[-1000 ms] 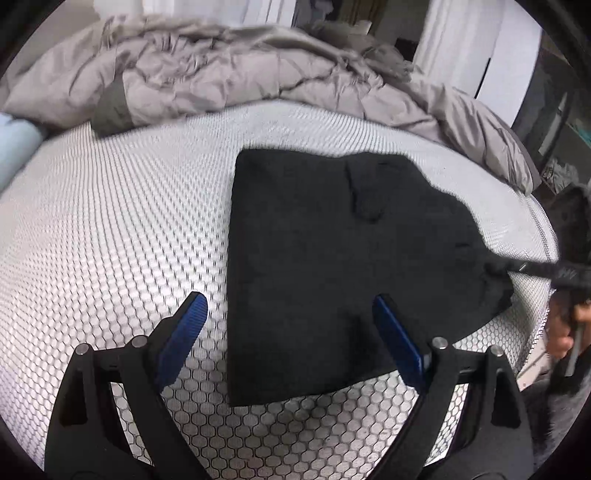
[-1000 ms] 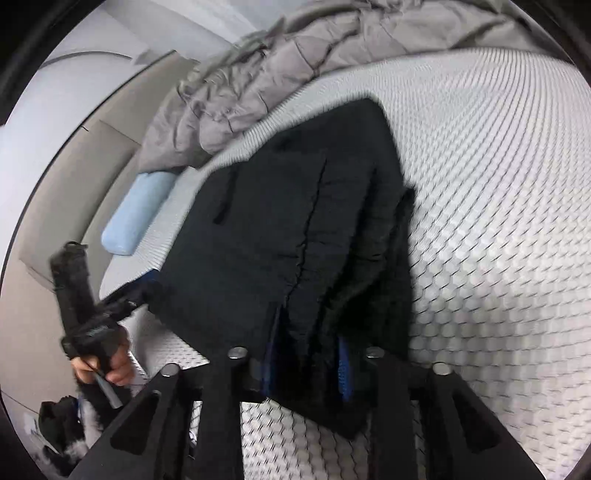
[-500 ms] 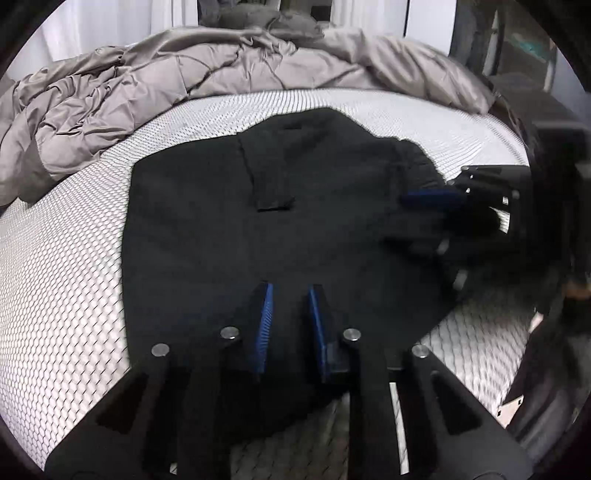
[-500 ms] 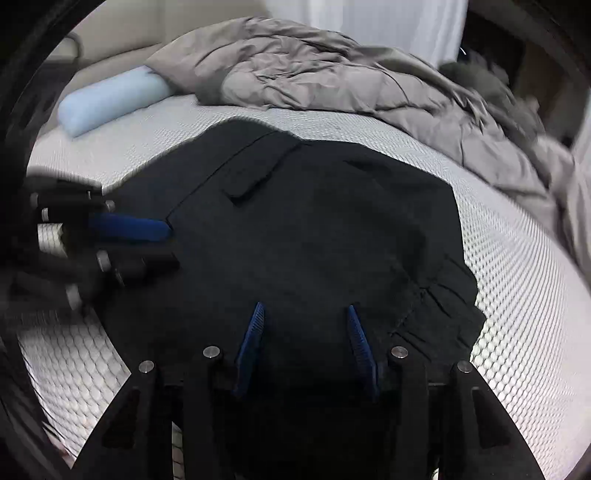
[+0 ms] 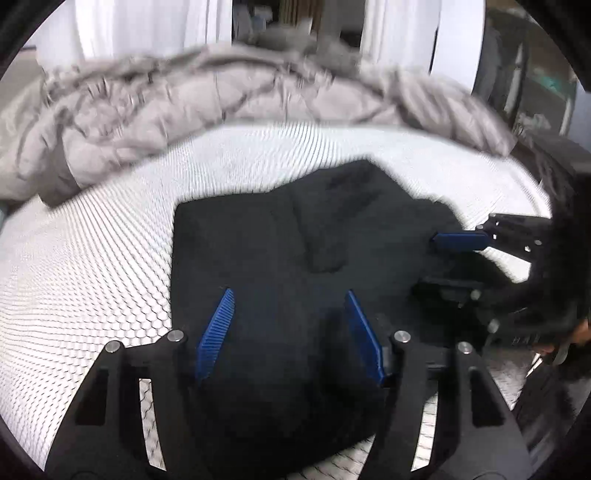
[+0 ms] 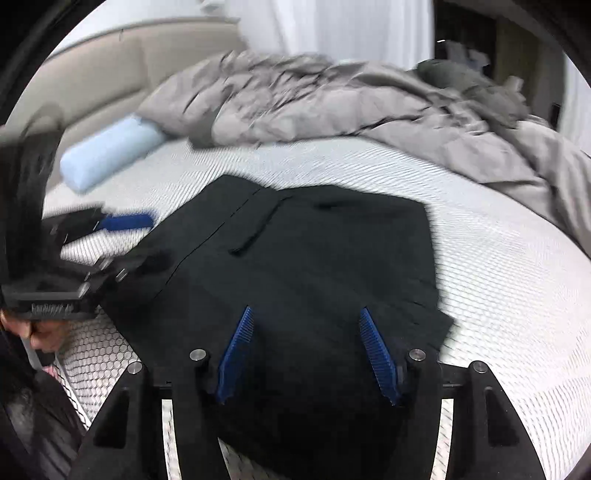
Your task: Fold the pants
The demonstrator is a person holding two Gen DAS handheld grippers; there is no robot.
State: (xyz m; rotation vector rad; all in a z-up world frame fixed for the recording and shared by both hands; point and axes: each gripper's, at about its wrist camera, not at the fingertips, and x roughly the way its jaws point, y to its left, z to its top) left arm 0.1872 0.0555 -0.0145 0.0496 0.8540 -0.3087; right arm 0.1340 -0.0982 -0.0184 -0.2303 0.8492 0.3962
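Observation:
The black pants (image 5: 295, 251) lie folded into a compact slab on the white honeycomb mattress (image 5: 92, 266). My left gripper (image 5: 289, 293) hovers over their near edge. Its jaws are opening, and the cloth lies under the blue pads without being pinched. From the right wrist, the same pants (image 6: 314, 251) fill the middle, a pocket seam on top. My right gripper (image 6: 306, 310) is over their near edge with its jaws opening, not pressing on the cloth. Each gripper shows in the other's view: the right gripper (image 5: 448, 264) at the pants' right side, the left gripper (image 6: 144, 242) at their left.
A crumpled grey duvet (image 6: 351, 107) is heaped along the far side of the bed. A light blue bolster (image 6: 107, 151) lies by the beige headboard (image 6: 122, 70). White curtains (image 5: 147, 26) hang behind. A person's hand (image 6: 40, 332) holds the left gripper at the mattress edge.
The left jaws went from wide to nearly shut and have spread again. The right jaws, clamped on a fold of the pants a second ago, have let go and widened. Both views swung round.

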